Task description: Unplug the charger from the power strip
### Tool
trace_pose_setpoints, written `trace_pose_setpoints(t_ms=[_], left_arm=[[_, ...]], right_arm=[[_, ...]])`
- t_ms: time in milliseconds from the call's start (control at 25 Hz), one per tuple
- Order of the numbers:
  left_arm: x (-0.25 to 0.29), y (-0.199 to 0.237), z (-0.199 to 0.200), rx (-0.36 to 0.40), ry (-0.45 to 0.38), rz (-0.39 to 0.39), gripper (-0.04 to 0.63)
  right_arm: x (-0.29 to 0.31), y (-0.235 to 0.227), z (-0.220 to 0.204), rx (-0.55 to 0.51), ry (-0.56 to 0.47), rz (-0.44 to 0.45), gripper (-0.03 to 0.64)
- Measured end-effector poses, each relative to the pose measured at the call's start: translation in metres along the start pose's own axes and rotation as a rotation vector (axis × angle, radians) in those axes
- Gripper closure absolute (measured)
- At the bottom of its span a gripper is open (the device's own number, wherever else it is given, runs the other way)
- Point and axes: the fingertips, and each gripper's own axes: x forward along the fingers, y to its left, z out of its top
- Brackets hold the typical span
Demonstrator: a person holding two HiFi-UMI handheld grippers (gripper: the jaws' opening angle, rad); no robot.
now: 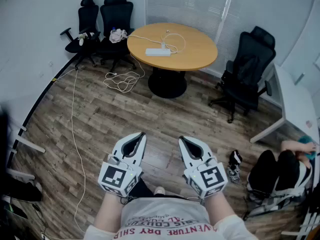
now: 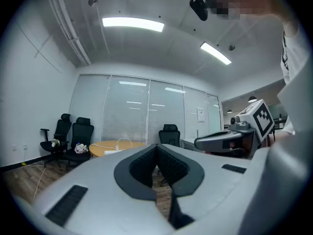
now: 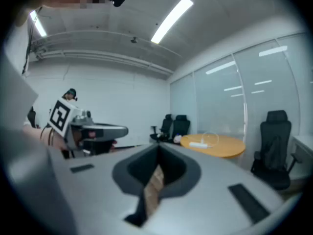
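With the left gripper (image 1: pixel 142 135) and right gripper (image 1: pixel 182 139) both pressed together on nothing, the power strip (image 1: pixel 158 52) lies well ahead on the round table (image 1: pixel 197 54), long axis crosswise, charger (image 1: pixel 163 46) toward its right end, about equally far from either hand

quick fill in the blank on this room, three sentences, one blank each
The power strip lies on a table whose top is ____ in shape.
The left gripper and the right gripper both have their jaws ____.
In the head view, left of the table stand ____ black chairs.
Missing words: round; shut; two.
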Motion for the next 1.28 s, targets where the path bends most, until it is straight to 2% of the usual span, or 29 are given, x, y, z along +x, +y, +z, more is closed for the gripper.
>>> trace_pose_setpoints(t_ms=[480,720,840,1040,1280], left_arm=[[0.009,0.002,-0.003,-0.012,0.008,-0.005,0.561],[0.015,0.018,-0.015,0.031,0.058,-0.002,0.561],[0.025,0.042,-0.022,0.011,0.074,0.003,0.561],[0.056,0.095,-0.019,-0.034,0.04,-0.013,0.561],[0.106,0.169,-0.009,-0.051,0.036,-0.066,0.561]], right_arm=[[0.009,-0.005,-0.005,0.019,0.018,0.005,0.589],[0.036,-0.008,-0.014,0.071,0.046,0.016,0.589],[0.06,-0.01,-0.014,0.082,0.058,0.016,0.589],[0.111,-0.024,-0.007,0.095,0.07,0.001,0.589],[0.188,-0.05,0.013,0.098,0.08,-0.06,0.589]])
